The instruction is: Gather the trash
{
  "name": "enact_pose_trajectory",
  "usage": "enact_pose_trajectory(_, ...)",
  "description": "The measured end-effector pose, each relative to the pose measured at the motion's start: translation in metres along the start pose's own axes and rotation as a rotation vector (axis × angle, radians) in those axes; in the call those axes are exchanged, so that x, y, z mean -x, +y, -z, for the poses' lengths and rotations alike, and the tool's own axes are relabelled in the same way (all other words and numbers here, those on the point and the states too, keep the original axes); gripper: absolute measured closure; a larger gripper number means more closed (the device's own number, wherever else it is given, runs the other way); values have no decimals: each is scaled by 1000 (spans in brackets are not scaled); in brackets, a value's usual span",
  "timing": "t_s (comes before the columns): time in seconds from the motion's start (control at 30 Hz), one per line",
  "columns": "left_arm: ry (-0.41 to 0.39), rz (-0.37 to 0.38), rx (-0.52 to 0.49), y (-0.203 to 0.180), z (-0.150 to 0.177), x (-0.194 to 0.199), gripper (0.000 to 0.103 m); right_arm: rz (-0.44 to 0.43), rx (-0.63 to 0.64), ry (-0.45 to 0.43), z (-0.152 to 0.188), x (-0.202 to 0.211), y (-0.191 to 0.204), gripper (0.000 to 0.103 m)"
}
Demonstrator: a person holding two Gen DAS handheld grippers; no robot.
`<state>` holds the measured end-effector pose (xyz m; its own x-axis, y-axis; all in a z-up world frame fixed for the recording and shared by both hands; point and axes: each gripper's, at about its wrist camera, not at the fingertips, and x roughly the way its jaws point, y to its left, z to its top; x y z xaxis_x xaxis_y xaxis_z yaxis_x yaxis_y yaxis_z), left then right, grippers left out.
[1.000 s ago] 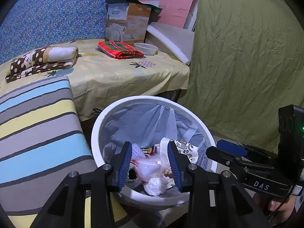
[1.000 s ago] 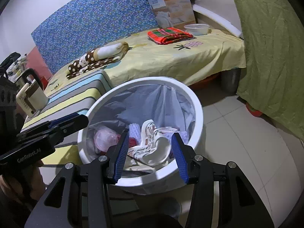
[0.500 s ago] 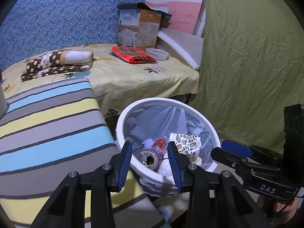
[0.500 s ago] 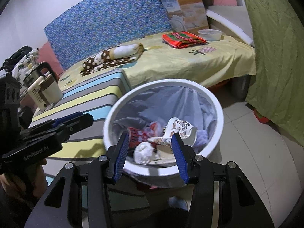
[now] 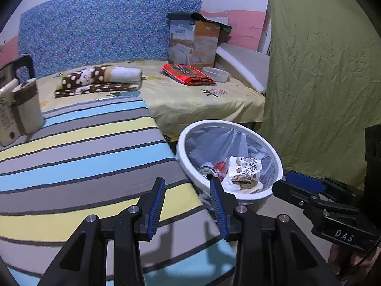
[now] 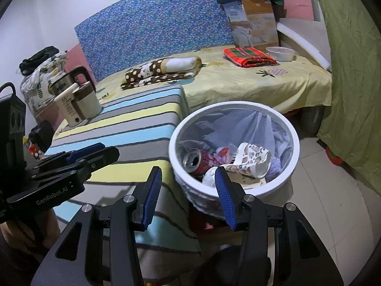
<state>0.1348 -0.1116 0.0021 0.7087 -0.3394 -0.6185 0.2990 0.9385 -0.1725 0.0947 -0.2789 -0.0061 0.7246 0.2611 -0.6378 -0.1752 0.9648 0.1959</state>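
A white round trash bin [image 5: 269,143] with a clear bag liner stands on the floor beside the striped table; it also shows in the right wrist view [image 6: 294,133]. Inside lie a red drink can [image 6: 197,160], a patterned paper cup [image 6: 252,157] and crumpled white tissue [image 6: 210,174]. My left gripper [image 5: 187,191] is open and empty over the striped table's corner, left of the bin. My right gripper [image 6: 188,181] is open and empty, above the table edge and the bin's near rim. Each gripper shows in the other's view: the right one [image 5: 307,188], the left one [image 6: 92,155].
A striped cloth covers the table [image 5: 83,147], with an electric kettle [image 6: 76,97] at its far left. Behind is a bed [image 6: 238,83] with a polka-dot blanket [image 6: 164,70], red plaid cloth [image 6: 248,56], white bowl [image 6: 281,53] and cardboard box [image 6: 254,21]. A green curtain [image 5: 321,71] hangs right.
Both grippers have pulled back and leftward from over the bin toward the striped table. The bin now sits further right and smaller. Both stay open and empty.
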Motion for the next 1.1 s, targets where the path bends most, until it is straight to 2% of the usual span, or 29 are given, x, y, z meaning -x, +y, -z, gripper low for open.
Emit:
enact_pose_trajectory(0.47,-58,-68,10,4,21,48,64,1,52,-24,14,18,27,54)
enact_pose_trajectory(1.1,-64,-72,15,2,28,57,64,5,65,-35,21,24,39,54)
